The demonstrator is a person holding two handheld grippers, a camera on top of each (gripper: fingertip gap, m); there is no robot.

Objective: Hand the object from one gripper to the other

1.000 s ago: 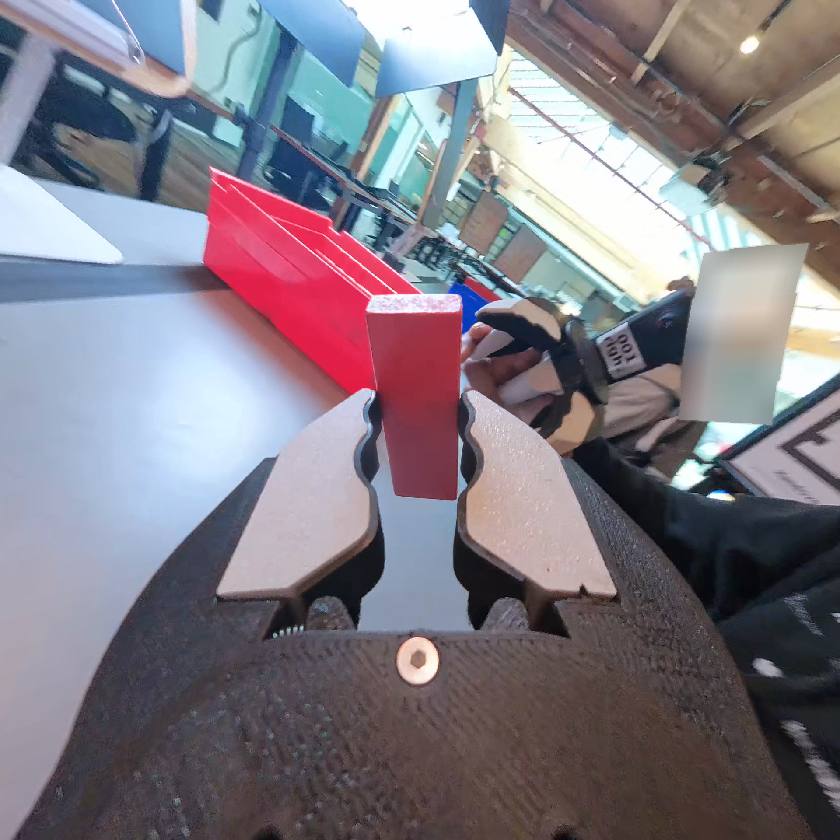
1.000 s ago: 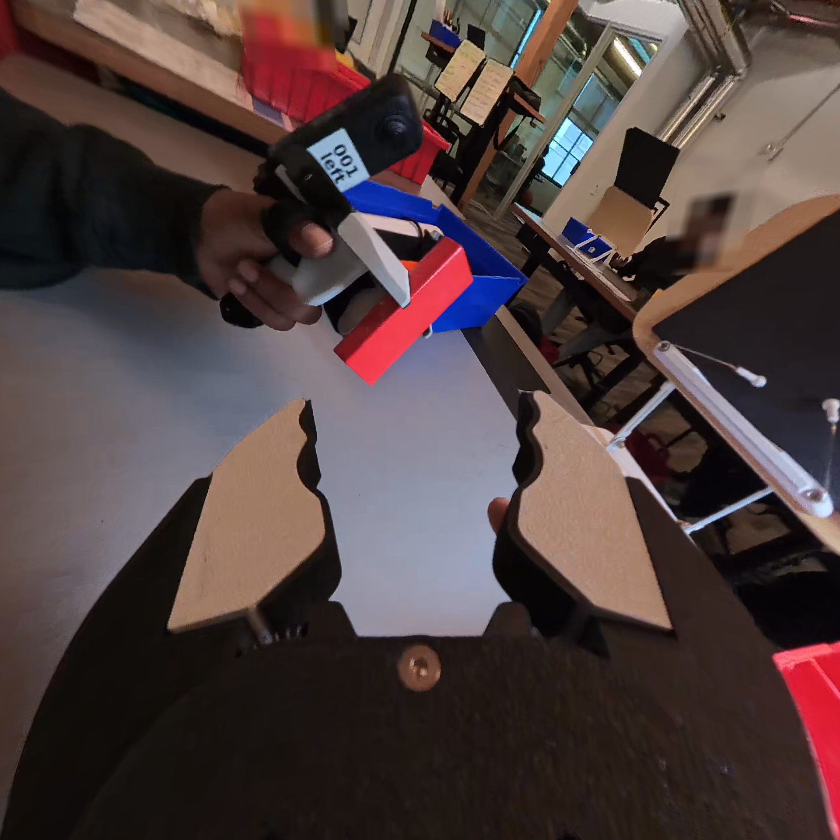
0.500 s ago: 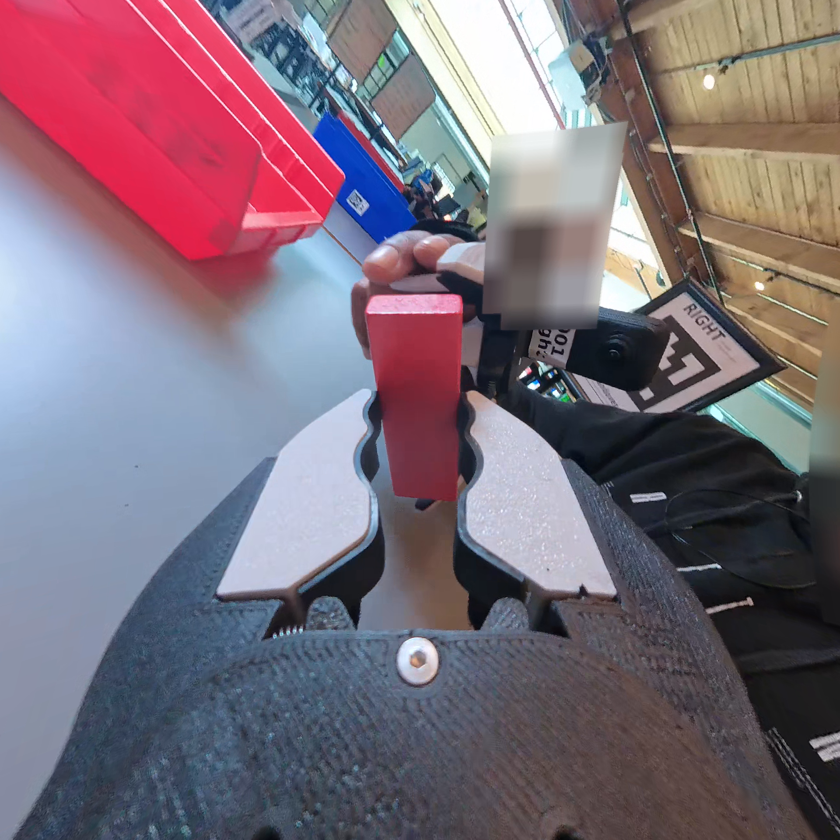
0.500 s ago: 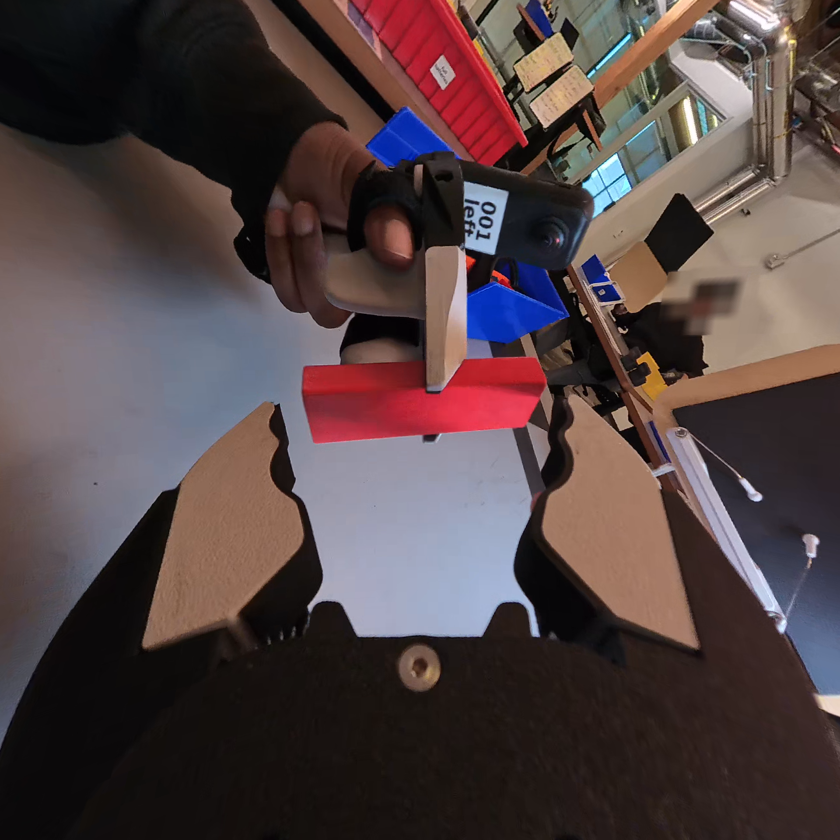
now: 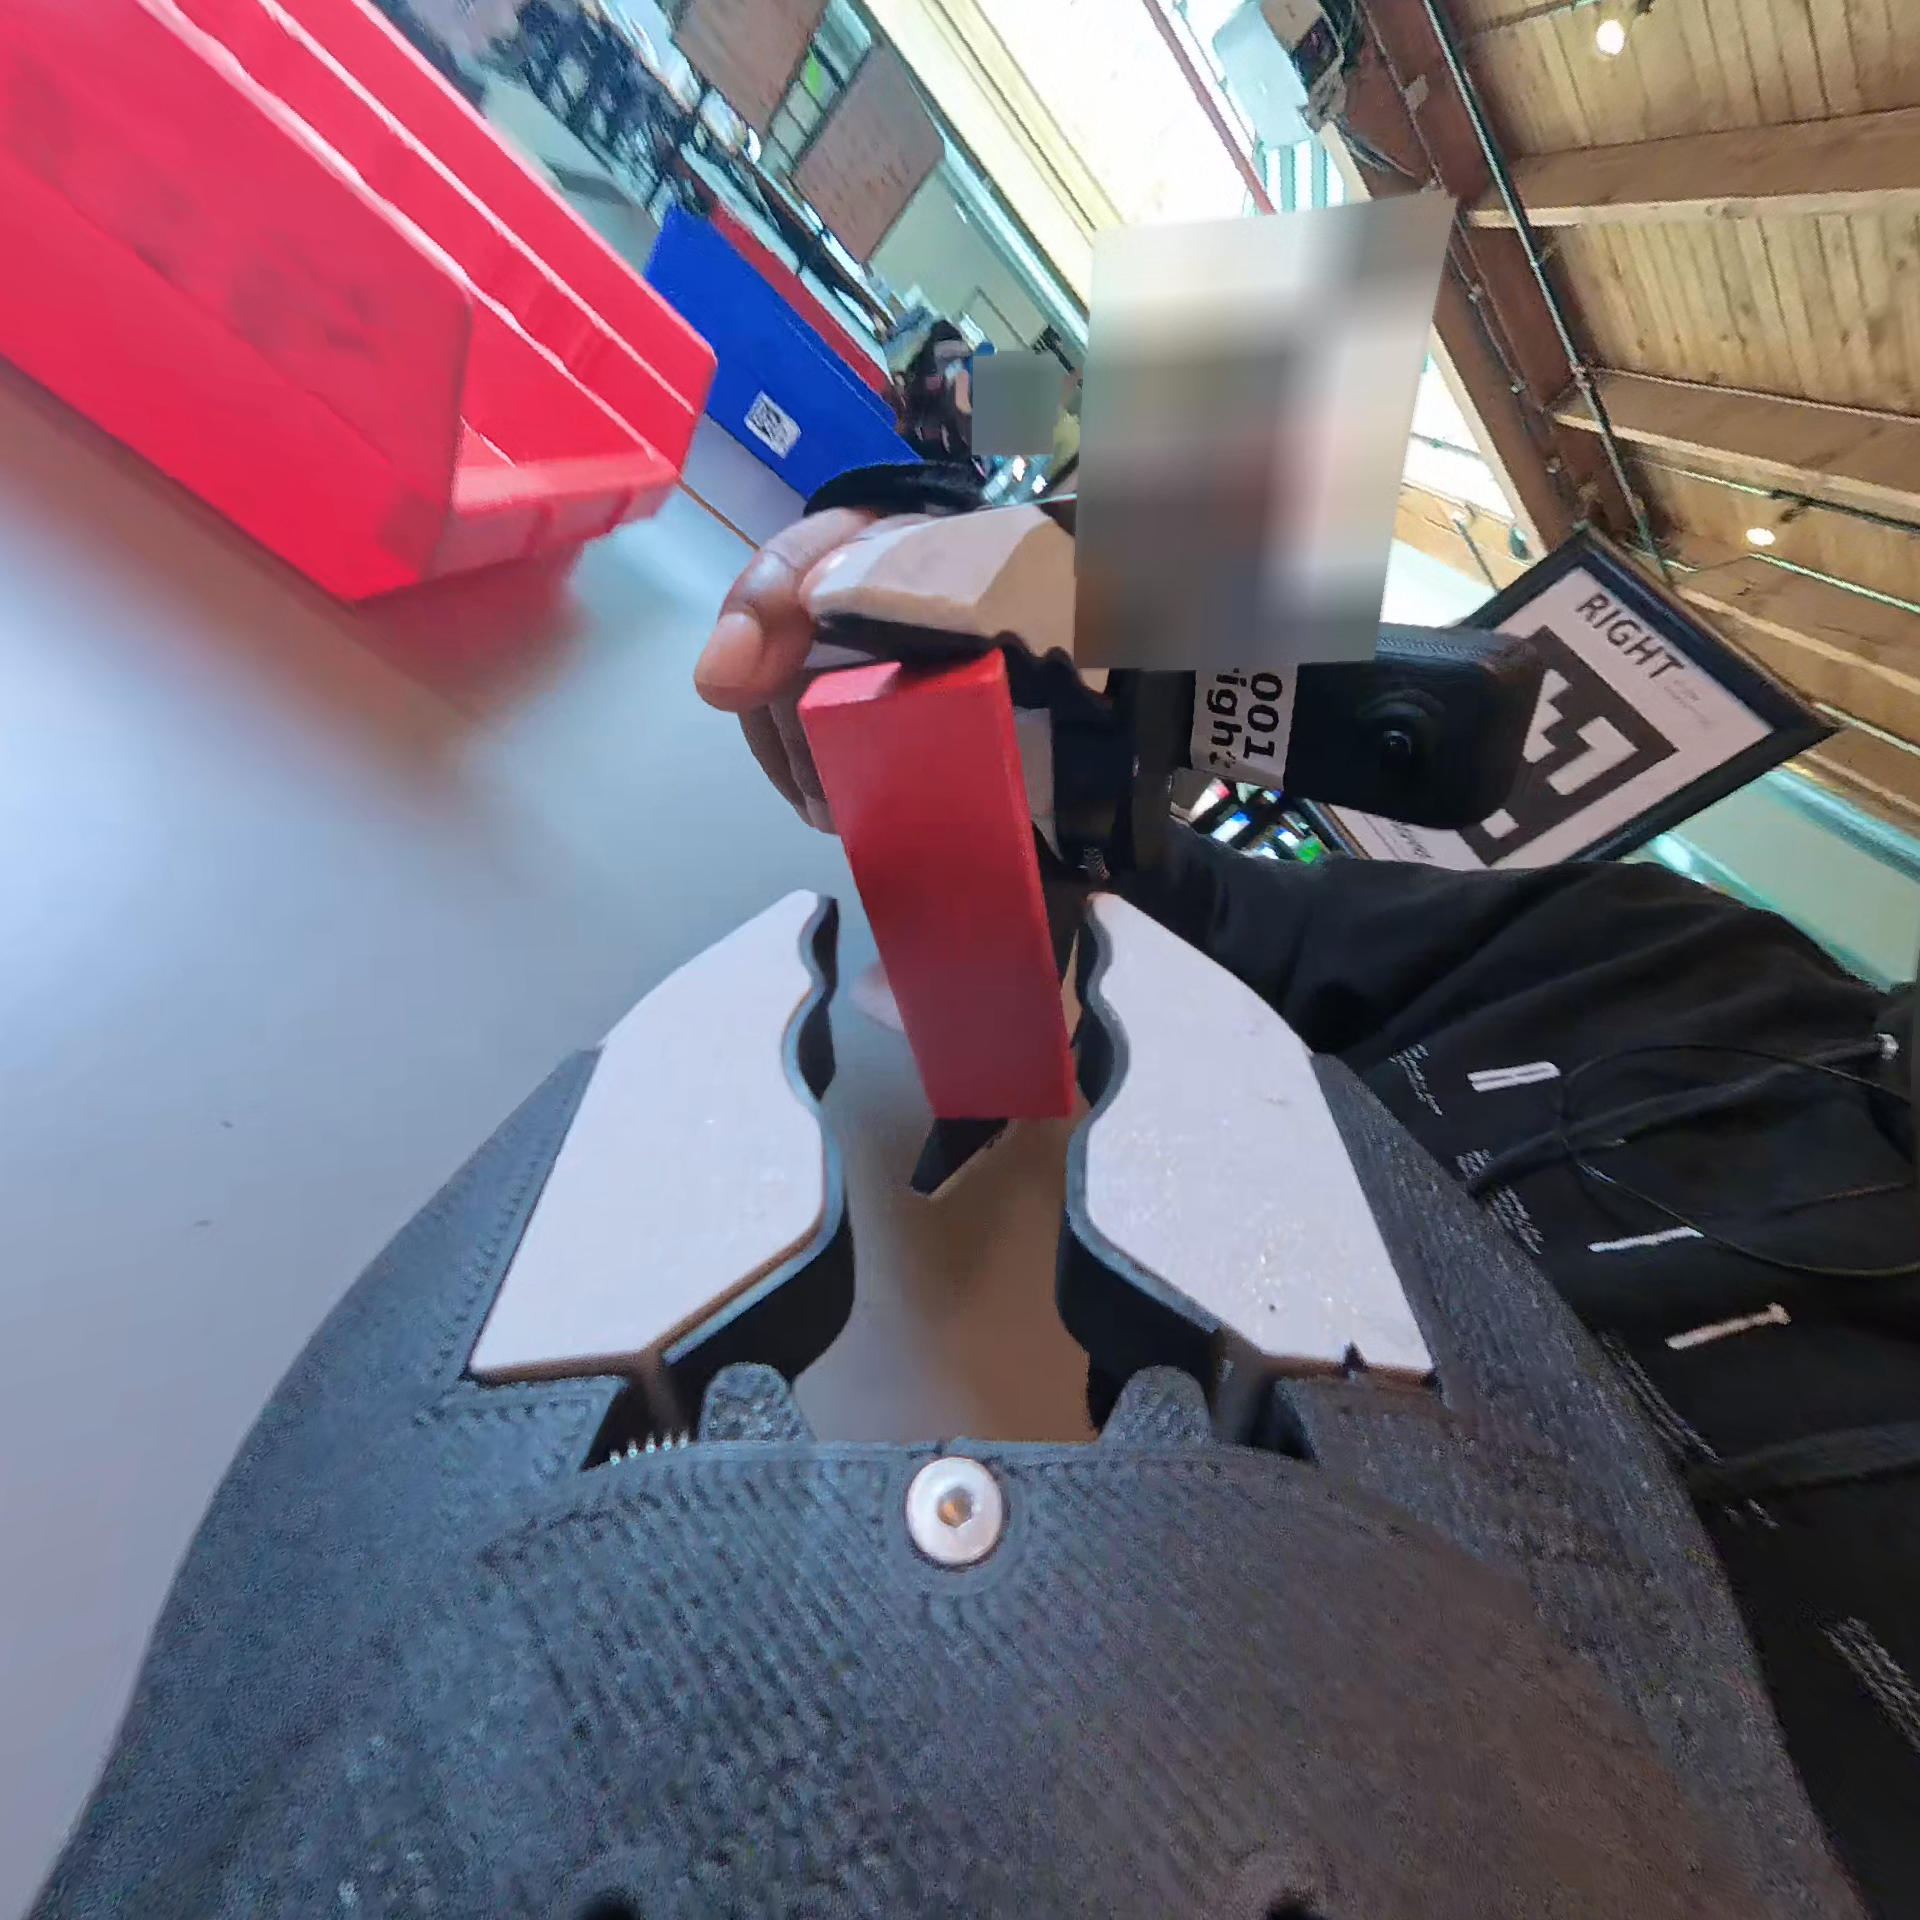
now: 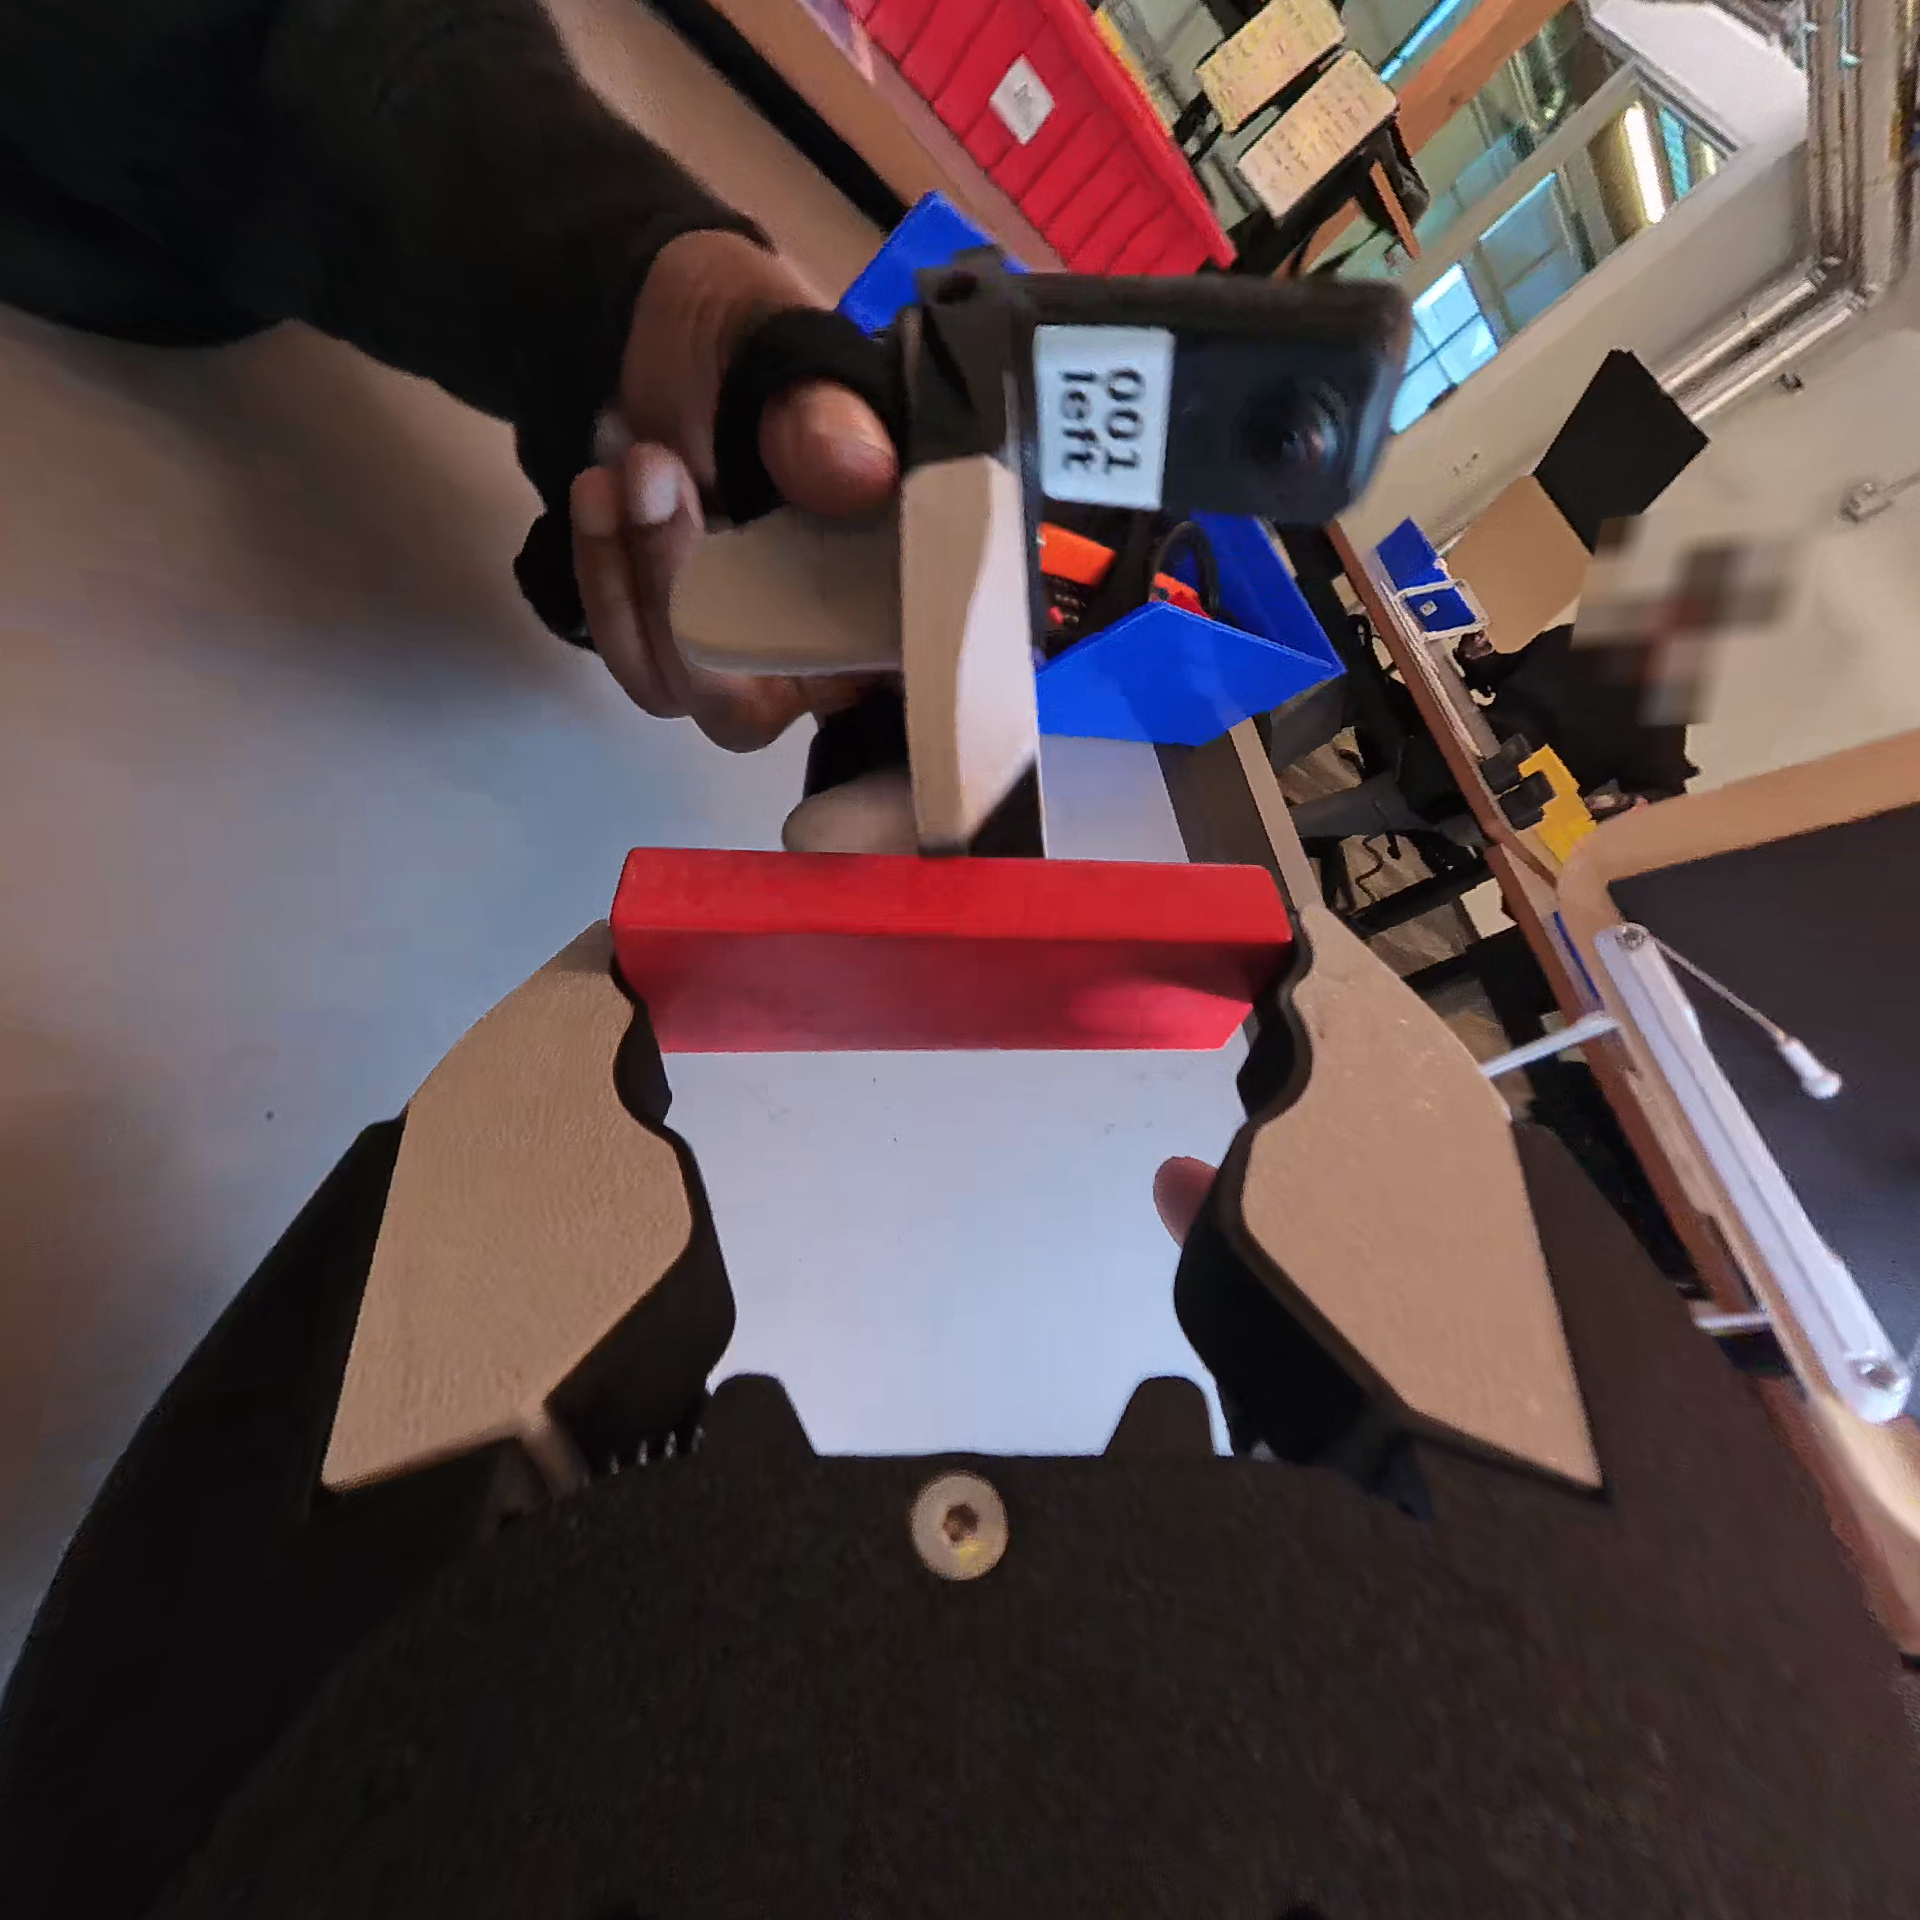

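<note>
- Right wrist view: the red block [image 6: 951,951] lies crosswise, long axis from 9 to 3 o'clock, its two ends pinched between the fingertips of the right hand-held gripper [image 6: 951,997].
- The left hand-held gripper [image 6: 971,727] reaches down from 12 o'clock, one finger tip at the block's far edge.
- Left wrist view: the same block [image 5: 940,894] stands on end, leaning toward 11 o'clock; the left hand-held gripper [image 5: 951,1023] is spread, with a clear gap at its 9 o'clock pad.
- Judgement: the right one has the block, so the left need only back away.
- Hard to tell: whether the 3 o'clock pad touches the block. Blur covers part of the right tool.
- Grey tabletop [image 6: 260,883] lies below.
</note>
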